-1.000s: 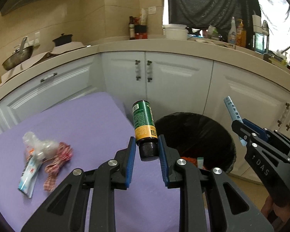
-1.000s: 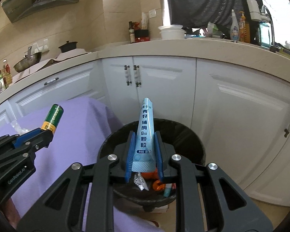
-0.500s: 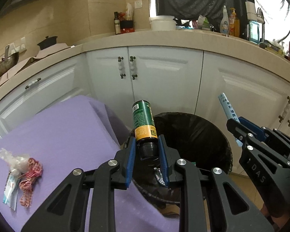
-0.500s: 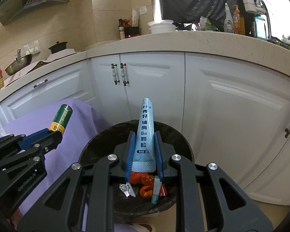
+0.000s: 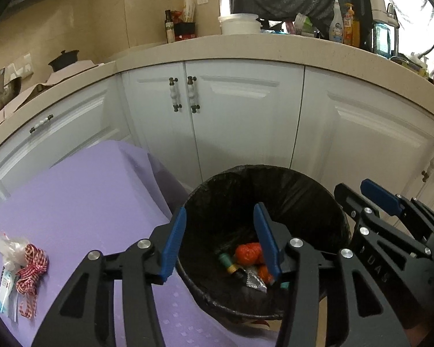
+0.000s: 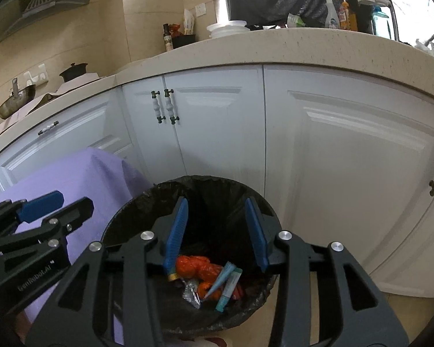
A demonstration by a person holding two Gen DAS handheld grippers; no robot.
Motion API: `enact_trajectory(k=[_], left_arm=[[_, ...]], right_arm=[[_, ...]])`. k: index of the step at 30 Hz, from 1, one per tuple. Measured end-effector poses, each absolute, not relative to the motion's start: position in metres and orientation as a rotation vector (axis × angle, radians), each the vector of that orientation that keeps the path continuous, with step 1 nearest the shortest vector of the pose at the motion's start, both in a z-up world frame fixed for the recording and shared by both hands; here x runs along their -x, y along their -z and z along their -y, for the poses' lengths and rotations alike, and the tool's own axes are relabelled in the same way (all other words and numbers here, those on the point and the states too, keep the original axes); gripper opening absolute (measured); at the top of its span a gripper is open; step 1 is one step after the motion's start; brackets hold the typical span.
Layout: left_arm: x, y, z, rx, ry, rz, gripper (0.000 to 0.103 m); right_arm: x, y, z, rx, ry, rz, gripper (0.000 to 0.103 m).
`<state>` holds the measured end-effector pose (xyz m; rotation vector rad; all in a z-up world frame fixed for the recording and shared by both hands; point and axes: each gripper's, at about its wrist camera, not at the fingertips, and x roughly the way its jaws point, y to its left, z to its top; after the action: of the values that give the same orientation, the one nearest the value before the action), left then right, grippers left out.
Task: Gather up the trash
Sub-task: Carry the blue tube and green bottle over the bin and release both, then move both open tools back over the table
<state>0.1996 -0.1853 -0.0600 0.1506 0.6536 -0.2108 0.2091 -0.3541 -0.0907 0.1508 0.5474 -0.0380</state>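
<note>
A round bin with a black liner (image 5: 275, 179) (image 6: 130, 211) stands on the floor by the purple table. My left gripper (image 5: 220, 231) is open and empty above it. My right gripper (image 6: 215, 225) is open and empty above it too. In the bin lie the green bottle (image 5: 228, 264), a light blue tube (image 6: 220, 277), a second tube (image 6: 228, 289), orange wrappers (image 6: 193, 266) and a foil scrap (image 6: 191, 292). On the table's left lie a clear plastic bag (image 5: 0, 240), a red checked string (image 5: 31, 269) and a small blue packet (image 5: 4, 292).
The purple-covered table (image 5: 81, 202) ends just left of the bin. White cabinet doors (image 5: 240, 121) with a beige counter (image 5: 275, 49) stand behind the bin. Bottles, a white bowl and a pot sit on the counter. Tan floor shows right of the bin (image 6: 405, 318).
Both grippers moved over the bin and opened. The green bottle left my left gripper and the blue tube left my right gripper; both now lie in the bin.
</note>
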Motion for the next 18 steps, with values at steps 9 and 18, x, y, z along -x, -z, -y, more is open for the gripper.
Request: enact_trajectory(k=[9, 18], left_arm=[[-0.198, 0.055, 0.178, -0.129, 0.197, -0.637, 0.050], [-0.185, 0.039, 0.156, -0.114, 0.155, -0.582, 0.056]], right_arm=[[-0.203, 0.085, 0.356, -0.155, 0.056, -0.533, 0.041], [-0.194, 0.074, 0.346, -0.160, 0.056, -0.515, 0.051]])
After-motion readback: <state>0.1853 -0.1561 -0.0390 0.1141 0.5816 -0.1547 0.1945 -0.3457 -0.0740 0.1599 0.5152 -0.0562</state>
